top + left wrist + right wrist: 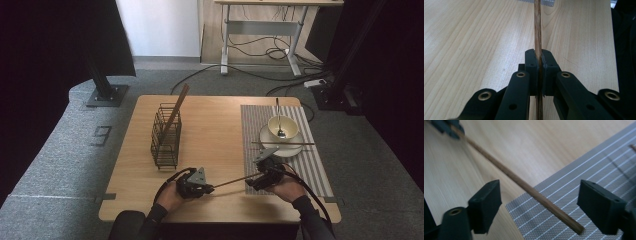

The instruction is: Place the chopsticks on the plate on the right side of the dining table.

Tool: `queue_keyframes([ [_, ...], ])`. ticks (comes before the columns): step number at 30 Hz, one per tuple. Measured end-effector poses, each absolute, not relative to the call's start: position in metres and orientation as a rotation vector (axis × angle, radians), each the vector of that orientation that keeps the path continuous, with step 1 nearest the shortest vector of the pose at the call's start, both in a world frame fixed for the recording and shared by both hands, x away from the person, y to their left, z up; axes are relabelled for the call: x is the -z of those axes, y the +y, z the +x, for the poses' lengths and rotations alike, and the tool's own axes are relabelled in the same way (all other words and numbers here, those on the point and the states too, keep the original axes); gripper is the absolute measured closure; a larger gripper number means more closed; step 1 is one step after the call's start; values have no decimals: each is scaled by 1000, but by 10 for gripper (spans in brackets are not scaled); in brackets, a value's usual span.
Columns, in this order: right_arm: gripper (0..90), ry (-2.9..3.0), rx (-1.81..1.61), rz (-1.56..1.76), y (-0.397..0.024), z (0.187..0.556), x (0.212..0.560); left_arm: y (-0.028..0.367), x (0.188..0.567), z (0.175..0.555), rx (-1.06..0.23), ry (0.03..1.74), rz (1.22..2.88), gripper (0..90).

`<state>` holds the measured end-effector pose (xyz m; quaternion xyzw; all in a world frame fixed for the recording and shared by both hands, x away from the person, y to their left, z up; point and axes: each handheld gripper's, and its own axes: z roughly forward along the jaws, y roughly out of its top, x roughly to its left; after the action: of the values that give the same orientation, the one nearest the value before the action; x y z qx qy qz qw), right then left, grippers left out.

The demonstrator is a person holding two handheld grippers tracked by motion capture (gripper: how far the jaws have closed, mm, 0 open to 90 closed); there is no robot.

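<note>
Wooden chopstick (538, 32) sits clamped in left fingers (532, 62); right fingers (486, 202) gape around its tip, untouching.

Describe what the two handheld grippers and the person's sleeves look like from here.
Both are black. The left gripper carries a grey three-cornered plate, as does the right gripper. A black cable loops from each. Close up, the fingers are blocky black pads, with brass-coloured rivets on the linkage behind them. The sleeves are dark, long and snug at the wrists.

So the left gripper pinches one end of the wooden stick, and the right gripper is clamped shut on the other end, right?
Not quite. The left gripper does pinch the wooden stick, but the right gripper is open: in the right gripper view its jaws stand wide apart on either side of the stick without touching it.
</note>
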<state>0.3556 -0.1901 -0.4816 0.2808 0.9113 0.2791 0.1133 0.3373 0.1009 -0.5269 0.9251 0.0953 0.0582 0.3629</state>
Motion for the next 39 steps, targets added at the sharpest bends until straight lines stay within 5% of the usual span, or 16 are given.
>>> queue_keyframes([
  [13, 554, 2736, -686, 698, -181, 351, 491, 98, 529, 336, -132, 219, 2409, 849],
  [39, 743, 2827, -712, 495, -188, 341, 504, 101, 530, 339, -207, 267, 2380, 770],
])
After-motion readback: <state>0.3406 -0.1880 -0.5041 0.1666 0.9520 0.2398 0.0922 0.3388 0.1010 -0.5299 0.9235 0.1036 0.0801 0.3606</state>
